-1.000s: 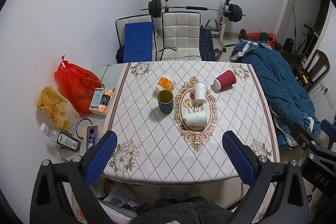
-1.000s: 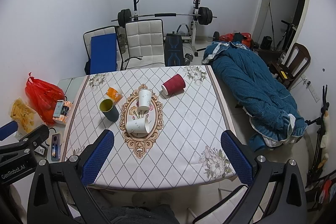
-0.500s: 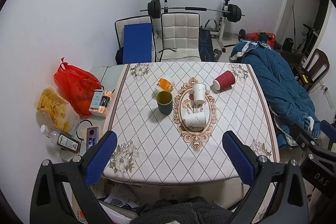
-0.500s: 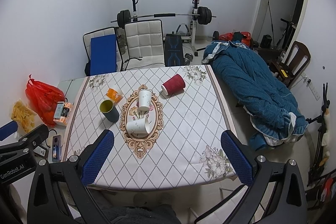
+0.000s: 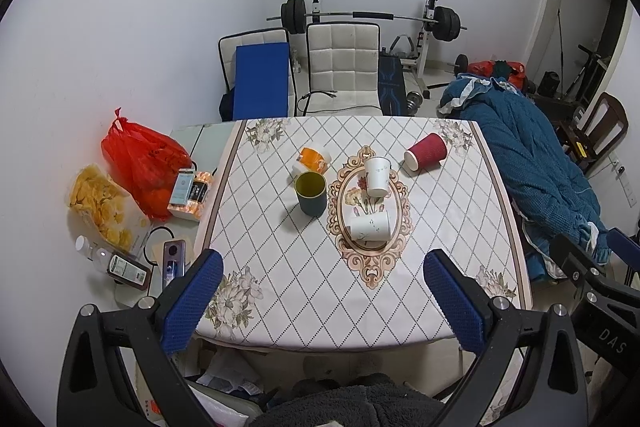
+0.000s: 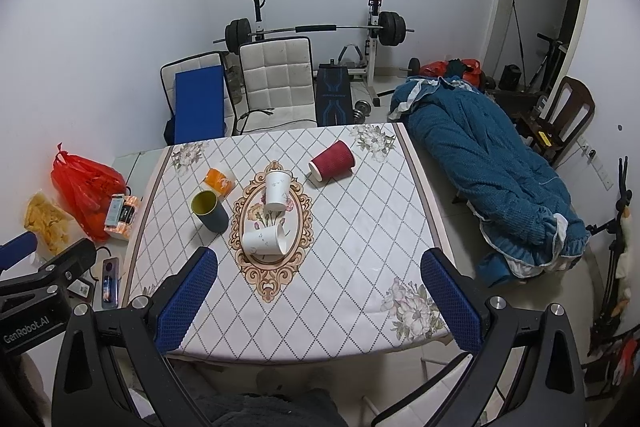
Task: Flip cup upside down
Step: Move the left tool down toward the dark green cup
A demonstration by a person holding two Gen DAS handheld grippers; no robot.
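Several cups are on a table (image 5: 320, 291) (image 6: 340, 287) with a diamond-pattern cloth. A dark green cup (image 5: 310, 194) (image 6: 209, 210) stands upright, mouth up. One white paper cup (image 5: 377, 175) (image 6: 277, 190) stands near the middle. Another white paper cup (image 5: 370, 226) (image 6: 264, 241) lies on its side. A red ribbed cup (image 5: 426, 151) (image 6: 332, 161) lies on its side at the far right. An orange cup (image 5: 313, 159) (image 6: 219, 182) lies at the far left. My left gripper (image 5: 320, 301) and right gripper (image 6: 318, 301) are open and empty, high above the table's near edge.
A red bag (image 5: 140, 159), a snack bag (image 5: 102, 203), boxes and bottles lie on a side table left of the table. White chairs (image 5: 342, 67) and a barbell rack (image 5: 368, 17) stand behind. A blue quilt (image 6: 492, 167) lies to the right.
Both views have shifted very slightly; the grippers stay open and the cups have not moved.
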